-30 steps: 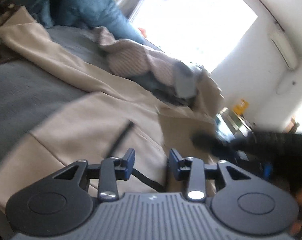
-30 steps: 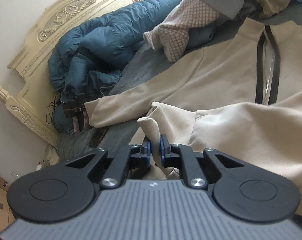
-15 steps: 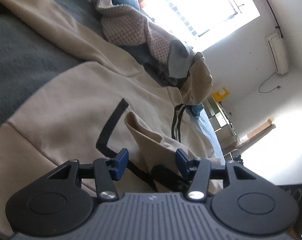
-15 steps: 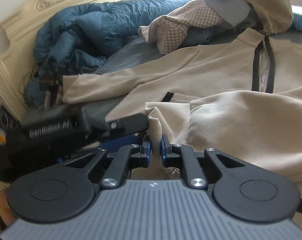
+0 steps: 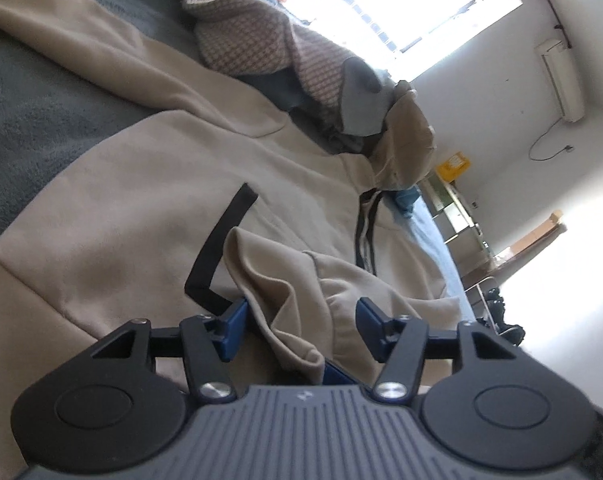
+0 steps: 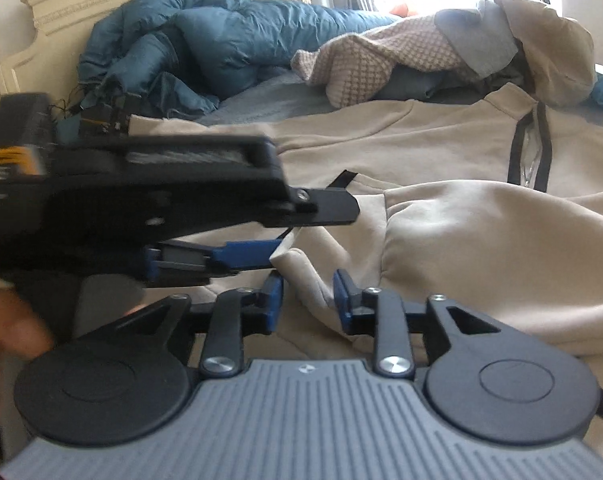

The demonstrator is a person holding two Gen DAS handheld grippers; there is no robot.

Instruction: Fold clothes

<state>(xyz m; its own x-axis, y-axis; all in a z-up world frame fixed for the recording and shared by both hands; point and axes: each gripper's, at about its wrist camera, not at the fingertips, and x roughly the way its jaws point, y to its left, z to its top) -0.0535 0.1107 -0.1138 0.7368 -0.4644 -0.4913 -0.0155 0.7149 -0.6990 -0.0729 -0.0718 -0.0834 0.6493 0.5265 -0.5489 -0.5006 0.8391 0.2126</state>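
Beige hoodie (image 5: 149, 184) with black zip tape and black pocket trim (image 5: 217, 248). Grey bedcover (image 5: 25, 120). Teal-blue quilted duvet (image 6: 221, 36). Sweater (image 6: 365, 64) in a small pink-and-cream check, grey panel at one end. Cream carved headboard (image 6: 61, 4). Both grippers, left (image 5: 301, 324) and right (image 6: 307, 300), black with blue finger pads and grey ribbed bodies. White walls; yellow box (image 5: 455, 162).

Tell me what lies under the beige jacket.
Under the beige jacket lies a gray blanket, showing beside its sleeve. A folded-over sleeve rests on top. Whatever is beneath the jacket's middle is covered.
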